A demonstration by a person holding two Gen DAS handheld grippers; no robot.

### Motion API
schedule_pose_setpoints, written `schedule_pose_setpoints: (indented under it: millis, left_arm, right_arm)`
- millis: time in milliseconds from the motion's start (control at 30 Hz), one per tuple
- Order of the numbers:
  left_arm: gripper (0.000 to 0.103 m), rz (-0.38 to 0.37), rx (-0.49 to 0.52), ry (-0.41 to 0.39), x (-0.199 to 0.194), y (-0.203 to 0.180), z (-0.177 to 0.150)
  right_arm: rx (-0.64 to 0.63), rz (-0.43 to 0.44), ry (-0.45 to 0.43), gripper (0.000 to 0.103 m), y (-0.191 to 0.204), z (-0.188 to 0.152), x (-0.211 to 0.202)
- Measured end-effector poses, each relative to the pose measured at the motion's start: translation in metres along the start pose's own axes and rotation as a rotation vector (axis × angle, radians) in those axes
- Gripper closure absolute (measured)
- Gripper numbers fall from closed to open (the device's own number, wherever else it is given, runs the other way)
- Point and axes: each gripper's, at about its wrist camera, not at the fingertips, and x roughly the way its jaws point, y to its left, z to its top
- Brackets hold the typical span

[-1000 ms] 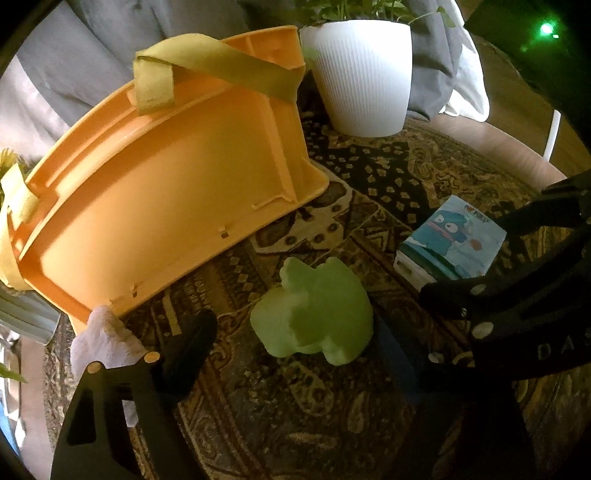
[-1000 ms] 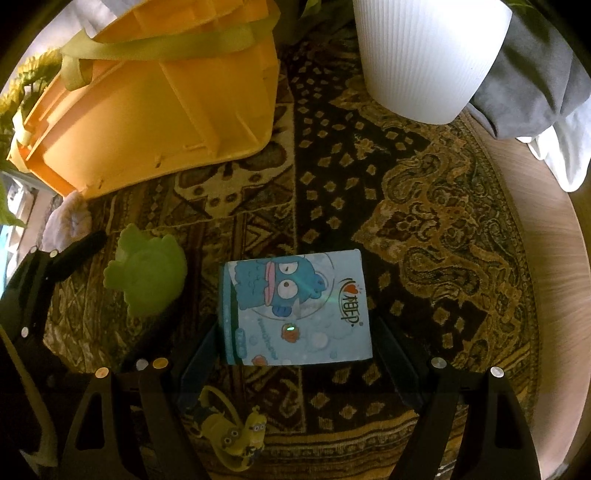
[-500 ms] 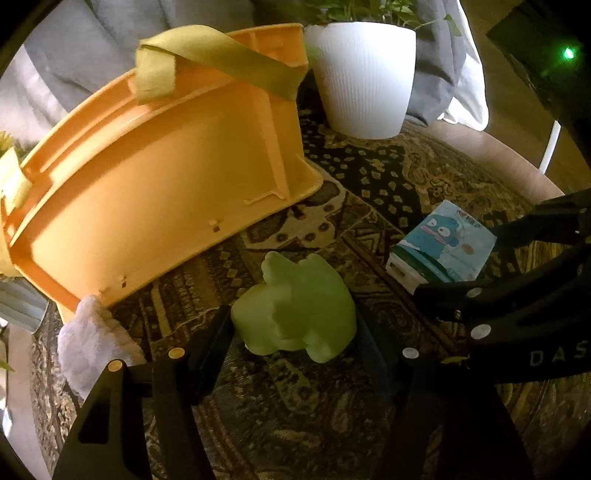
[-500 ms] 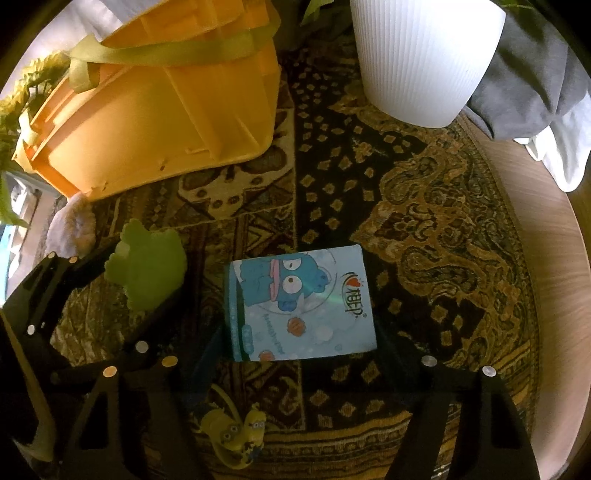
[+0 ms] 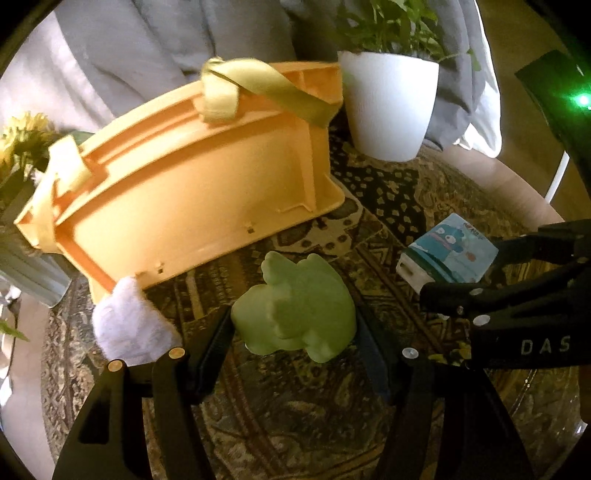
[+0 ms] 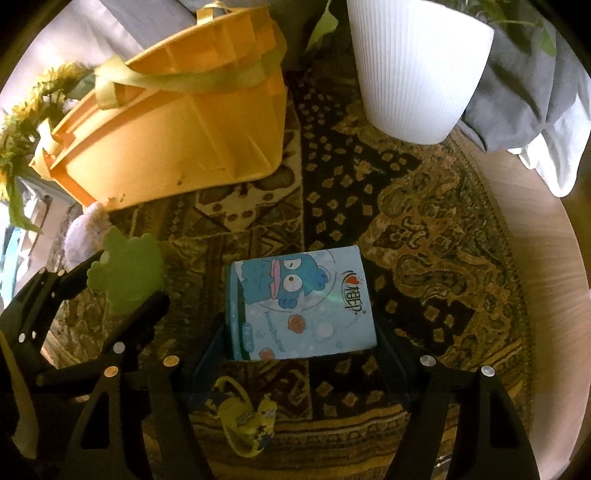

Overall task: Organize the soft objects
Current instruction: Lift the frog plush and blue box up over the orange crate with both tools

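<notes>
A patterned rug (image 6: 424, 221) is covering the wooden floor (image 6: 546, 258). A white ribbed plant pot (image 6: 417, 70) is standing on the rug's far edge, holding a leafy green plant (image 5: 391, 26). Grey fabric (image 6: 524, 99) is lying bunched just beside the pot. Yellow flowers (image 5: 22, 136) are showing at the left edge.
</notes>
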Motion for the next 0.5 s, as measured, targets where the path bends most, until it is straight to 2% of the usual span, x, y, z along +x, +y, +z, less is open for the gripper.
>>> schedule_pose_setpoints:
  millis: [500]
  left_arm:
    - [0.038, 0.103, -0.093, -0.1, -0.057, 0.019, -0.003]
  right_arm:
    - [-0.066, 0.018, -0.136, 0.028, 0.022, -0.005, -0.052]
